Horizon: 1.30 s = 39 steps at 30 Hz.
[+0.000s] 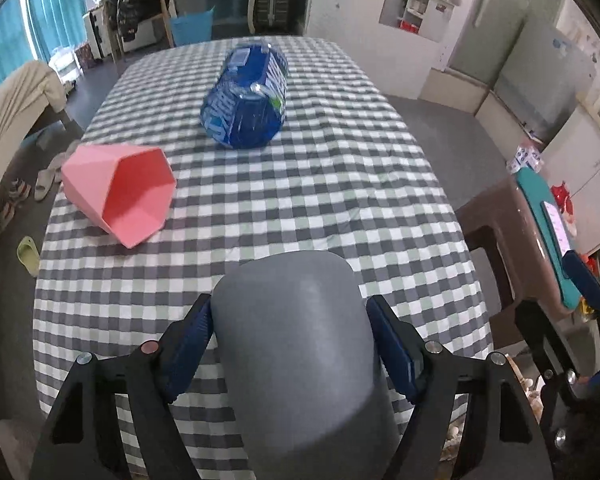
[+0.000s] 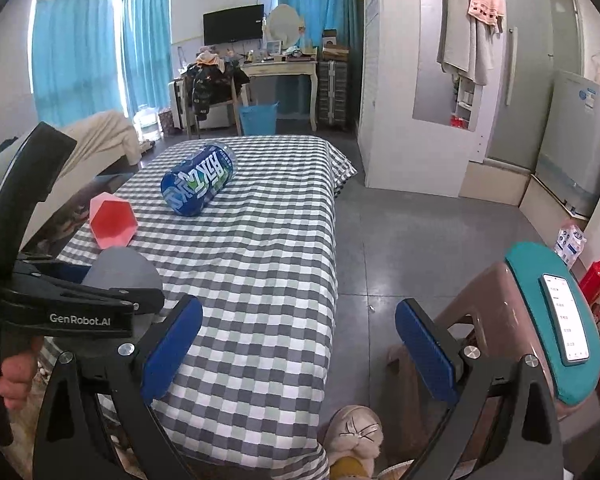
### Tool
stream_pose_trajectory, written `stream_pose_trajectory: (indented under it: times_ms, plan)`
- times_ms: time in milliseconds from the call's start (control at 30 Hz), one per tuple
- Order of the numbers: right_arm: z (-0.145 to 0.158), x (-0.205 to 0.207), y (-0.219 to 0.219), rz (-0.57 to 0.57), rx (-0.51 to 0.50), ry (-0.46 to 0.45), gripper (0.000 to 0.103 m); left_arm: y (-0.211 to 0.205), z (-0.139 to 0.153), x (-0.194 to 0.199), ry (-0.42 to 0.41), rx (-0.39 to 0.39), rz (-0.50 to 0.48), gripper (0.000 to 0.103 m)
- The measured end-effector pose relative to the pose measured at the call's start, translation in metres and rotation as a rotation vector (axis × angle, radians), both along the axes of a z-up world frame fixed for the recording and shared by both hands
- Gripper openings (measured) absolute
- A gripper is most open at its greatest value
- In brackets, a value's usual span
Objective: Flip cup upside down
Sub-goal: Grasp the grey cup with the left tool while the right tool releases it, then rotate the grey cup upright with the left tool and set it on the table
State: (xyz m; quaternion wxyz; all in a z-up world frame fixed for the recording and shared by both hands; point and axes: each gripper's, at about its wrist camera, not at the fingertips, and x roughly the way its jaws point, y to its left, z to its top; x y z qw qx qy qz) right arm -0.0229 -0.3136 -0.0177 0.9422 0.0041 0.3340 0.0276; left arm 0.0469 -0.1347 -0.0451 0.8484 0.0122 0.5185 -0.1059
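Observation:
My left gripper is shut on a grey cup, its blue pads pressing both sides; the closed base points away over the checked table. The cup also shows in the right wrist view, held above the table's near left edge by the left gripper. A pink faceted cup lies on its side at the table's left, mouth toward me; it shows in the right wrist view too. My right gripper is open and empty, off the table's right edge over the floor.
A blue wrapped pack of bottles lies at the far middle of the table. A brown stool with a teal cushion and a phone stands to the right. A plush slipper lies on the floor below.

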Motion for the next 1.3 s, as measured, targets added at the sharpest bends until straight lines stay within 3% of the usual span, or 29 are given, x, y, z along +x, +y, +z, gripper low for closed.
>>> stream_pose_trajectory:
  times_ms: [133,333,867,1033,1233,1300]
  plan:
    - [0.000,0.001,0.001,-0.002,0.002,-0.009,0.098,0.005,0.023,-0.007,-0.116,-0.025,0.014,0.077]
    - [-0.003,0.003,0.003,-0.007,0.001,-0.009,0.098,0.005,0.045,-0.011,-0.243,-0.004,0.019,0.076]
    - [-0.005,0.006,0.004,-0.008,0.002,0.001,0.098,-0.020,0.030,0.027,-0.298,0.096,-0.013,0.075]
    - [-0.007,0.007,0.002,-0.010,0.005,0.001,0.098,-0.022,0.021,0.035,-0.279,0.069,-0.025,0.073]
    - [-0.008,0.009,-0.002,-0.022,0.014,-0.002,0.098,-0.020,0.021,0.027,-0.329,0.047,-0.052,0.075]
    - [-0.007,0.008,-0.002,-0.024,0.019,-0.015,0.098,-0.016,0.024,0.022,-0.359,0.052,-0.045,0.083]
